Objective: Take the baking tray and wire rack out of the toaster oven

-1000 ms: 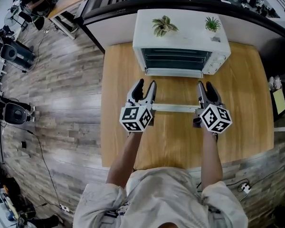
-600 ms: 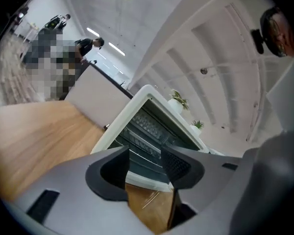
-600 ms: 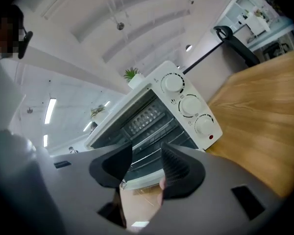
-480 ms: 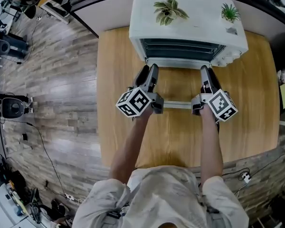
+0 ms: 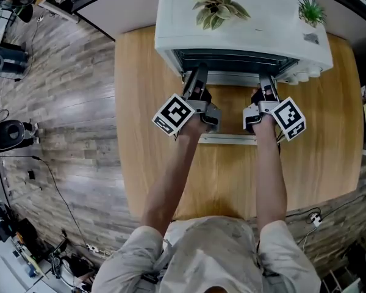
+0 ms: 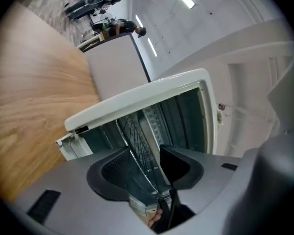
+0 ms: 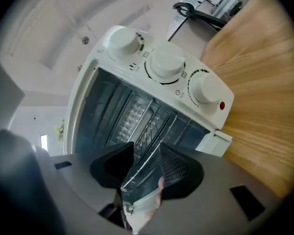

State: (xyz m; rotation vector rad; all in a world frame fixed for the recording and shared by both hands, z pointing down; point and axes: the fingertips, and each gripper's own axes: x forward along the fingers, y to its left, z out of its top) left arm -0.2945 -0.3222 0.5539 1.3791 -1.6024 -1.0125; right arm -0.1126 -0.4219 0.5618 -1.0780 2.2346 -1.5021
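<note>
The wire rack (image 6: 135, 137) sits inside the toaster oven (image 5: 244, 26), lying flat on one of its shelf levels with its front edge at the open mouth. The baking tray I can't pick out for sure in the dark of the cavity.

Both claws are on that front edge. The left gripper (image 5: 198, 81) has one jaw above and one below the rack's left end. Its jaws are closing, but there is a gap on each side of the wire, so it hasn't clamped yet. The right gripper (image 5: 267, 85) is doing the same at the right end: the rack's rim wire runs between its jaws, which are closing and not yet pressed on it. Both tools are rolled over on their sides, with their marker cubes back towards the person.

The oven door is folded down flat, with its white handle (image 5: 227, 139) nearest the person, and both forearms reach in over it. Three white knobs (image 7: 165, 62) and a small red light (image 7: 222, 105) run down the oven's right-hand panel. Two small potted plants (image 5: 218, 5) stand on its top.

The oven stands at the middle of the far edge of the wooden worktop (image 5: 146, 133), with grey plank floor (image 5: 61, 102) off to the left
</note>
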